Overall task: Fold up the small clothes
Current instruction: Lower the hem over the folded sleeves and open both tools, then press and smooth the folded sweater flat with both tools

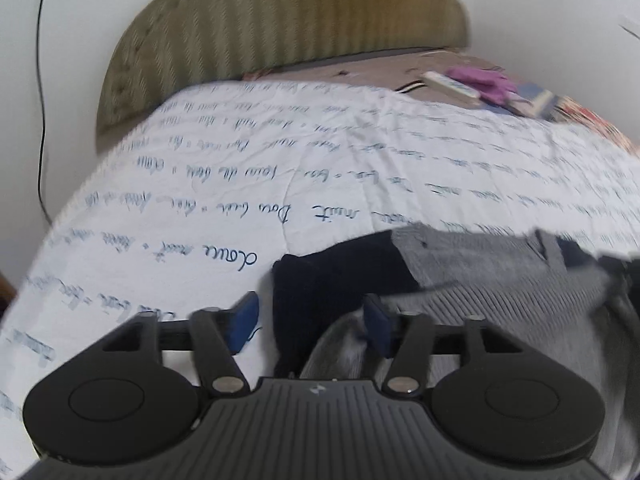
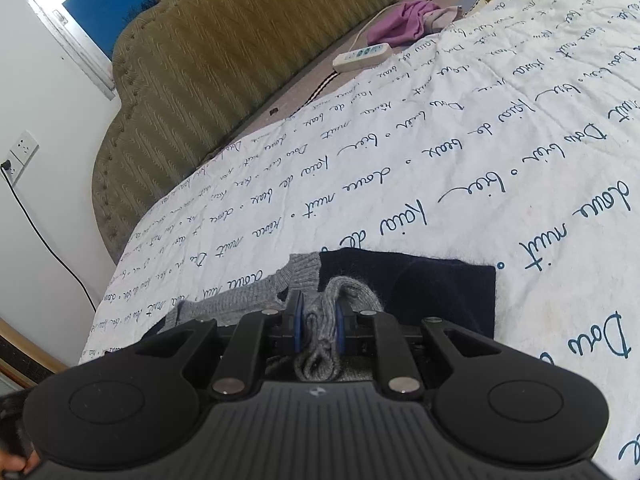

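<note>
Grey ribbed knit garment, lying on the script-printed white quilt, is being pinched by the right gripper; the left gripper is gaping empty beside it and should be clamping before lifting.

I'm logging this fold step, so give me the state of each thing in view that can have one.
left claw: open, holding nothing, over the sweater's edge.
right claw: shut on a bunched grey part of the sweater.
grey and navy sweater: on the quilt, partly folded, one grey part lifted.
quilt: spread over the bed, slightly wrinkled.
purple cloth: crumpled near the headboard.
power strip: lying flat, cord attached.
</note>
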A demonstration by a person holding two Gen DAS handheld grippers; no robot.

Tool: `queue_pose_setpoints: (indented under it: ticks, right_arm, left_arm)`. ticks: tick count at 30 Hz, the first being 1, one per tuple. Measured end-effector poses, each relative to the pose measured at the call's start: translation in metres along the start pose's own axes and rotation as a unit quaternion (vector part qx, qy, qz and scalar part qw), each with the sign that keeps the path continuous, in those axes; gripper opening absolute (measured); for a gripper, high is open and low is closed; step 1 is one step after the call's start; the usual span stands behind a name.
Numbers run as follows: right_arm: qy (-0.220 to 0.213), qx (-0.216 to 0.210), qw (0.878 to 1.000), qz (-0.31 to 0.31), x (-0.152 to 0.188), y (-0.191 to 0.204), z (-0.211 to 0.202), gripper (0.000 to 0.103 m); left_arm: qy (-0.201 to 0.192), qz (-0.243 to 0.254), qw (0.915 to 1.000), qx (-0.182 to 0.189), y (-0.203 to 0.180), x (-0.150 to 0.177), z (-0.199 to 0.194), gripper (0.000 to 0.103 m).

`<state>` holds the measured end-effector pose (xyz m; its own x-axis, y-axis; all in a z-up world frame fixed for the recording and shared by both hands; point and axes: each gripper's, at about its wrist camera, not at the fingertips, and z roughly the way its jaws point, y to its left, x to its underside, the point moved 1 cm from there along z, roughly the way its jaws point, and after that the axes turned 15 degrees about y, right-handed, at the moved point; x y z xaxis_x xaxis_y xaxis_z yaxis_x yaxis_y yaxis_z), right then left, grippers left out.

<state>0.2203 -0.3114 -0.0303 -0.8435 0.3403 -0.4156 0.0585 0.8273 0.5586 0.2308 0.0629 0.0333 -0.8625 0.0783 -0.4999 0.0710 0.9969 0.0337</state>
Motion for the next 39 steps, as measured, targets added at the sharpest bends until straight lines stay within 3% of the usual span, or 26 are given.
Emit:
queue_pose_setpoints:
  ticks: [4,6,10,12,16,18,20,22,24,25,27,31,33,37,39]
  right_arm:
    - [0.004,0.000,1.000,0.003,-0.002,-0.001,0.000,0.017]
    - [0.005,0.001,1.000,0.002,-0.004,0.000,0.000,0.017]
    - [0.012,-0.007,1.000,0.012,-0.009,-0.001,-0.004,0.018]
    - [0.007,-0.009,1.000,0.019,-0.014,-0.004,-0.011,0.021]
    - [-0.034,0.016,0.999,0.028,-0.022,-0.016,-0.041,0.040]
    - [-0.056,0.034,0.998,0.015,-0.020,-0.015,-0.058,0.041]
    - [-0.054,0.019,0.997,-0.043,-0.012,-0.001,-0.068,0.041]
    - [-0.009,-0.013,0.995,-0.103,-0.003,0.016,-0.062,0.043]
    - [0.065,-0.046,0.985,-0.151,0.007,0.032,-0.039,0.057]
    - [0.087,-0.051,0.982,-0.162,0.012,0.037,-0.027,0.059]
    - [0.101,-0.018,0.979,-0.178,0.017,0.045,-0.003,0.059]
    - [0.036,0.106,0.986,-0.125,0.000,0.028,0.010,0.058]
    - [-0.008,0.145,0.986,-0.086,-0.008,0.016,-0.004,0.059]
    - [-0.065,0.176,0.978,-0.091,-0.005,0.014,-0.029,0.059]
    - [-0.075,0.158,0.978,-0.110,0.000,0.020,-0.036,0.059]
  left_arm:
    - [0.009,0.071,0.9971,0.024,-0.012,0.022,-0.018,0.062]
    - [0.026,0.120,0.9912,0.049,-0.025,0.031,-0.018,0.062]
    - [0.059,0.183,0.9783,0.077,-0.051,0.041,-0.001,0.062]
    - [0.064,0.192,0.9763,0.076,-0.059,0.043,0.011,0.062]
    - [0.064,0.174,0.9795,0.079,-0.062,0.037,0.025,0.062]
    - [0.063,0.162,0.9815,0.081,-0.060,0.032,0.028,0.063]
    - [0.062,0.151,0.9832,0.081,-0.057,0.028,0.029,0.063]
    - [0.058,0.151,0.9837,0.079,-0.058,0.022,0.030,0.062]
    - [0.052,0.150,0.9844,0.075,-0.060,0.017,0.030,0.063]
    - [0.048,0.147,0.9853,0.073,-0.061,0.012,0.030,0.063]
    - [0.031,0.127,0.9894,0.063,-0.058,0.003,0.032,0.063]
    - [-0.004,0.051,0.9987,-0.005,-0.036,-0.026,0.038,0.063]
    - [0.001,-0.002,1.0000,-0.007,-0.014,-0.035,0.041,0.063]
    - [0.000,-0.049,0.9988,0.011,0.008,-0.035,0.035,0.063]
    - [-0.005,-0.042,0.9991,0.009,0.006,-0.031,0.031,0.064]
